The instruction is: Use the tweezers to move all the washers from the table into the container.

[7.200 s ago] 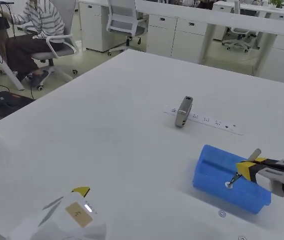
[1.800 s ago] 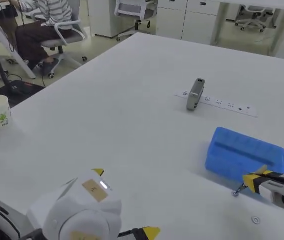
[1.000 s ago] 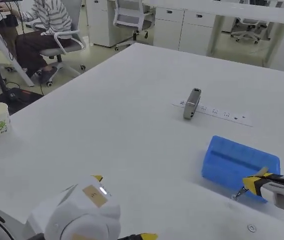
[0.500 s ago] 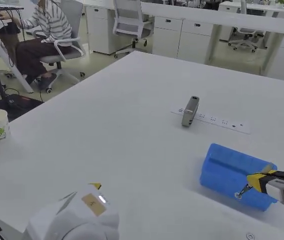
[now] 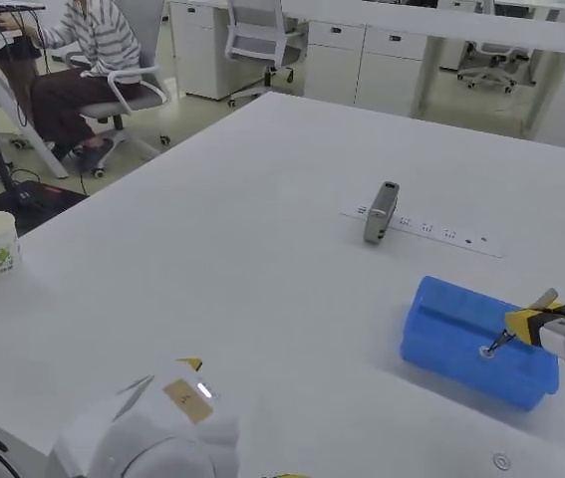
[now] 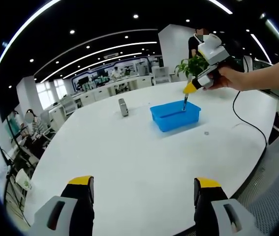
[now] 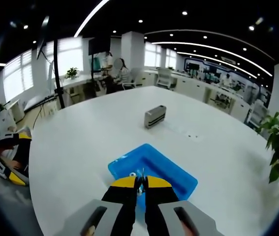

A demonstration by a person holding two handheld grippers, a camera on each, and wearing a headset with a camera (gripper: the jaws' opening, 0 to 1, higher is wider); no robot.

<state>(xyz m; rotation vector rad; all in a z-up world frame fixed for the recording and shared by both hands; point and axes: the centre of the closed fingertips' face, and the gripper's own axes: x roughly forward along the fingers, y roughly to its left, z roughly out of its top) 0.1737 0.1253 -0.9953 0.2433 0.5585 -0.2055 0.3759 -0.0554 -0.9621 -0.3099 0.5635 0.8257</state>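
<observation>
Yellow-tipped right gripper [image 7: 140,185]: jaws pinched narrow on tweezers [image 5: 499,343], whose tips carry what looks like a washer [image 5: 487,352] over the blue container [image 5: 451,334], probably for release. Left gripper [image 6: 144,194]: jaws wide, empty. Second washer [image 5: 502,461] lies on the table [image 5: 212,259] near the container. Grey box [image 5: 381,211] well apart; path unobstructed.

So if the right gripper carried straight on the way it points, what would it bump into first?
The blue container: the right gripper aims its tweezers down into it, though how near the bottom is unclear.
</observation>
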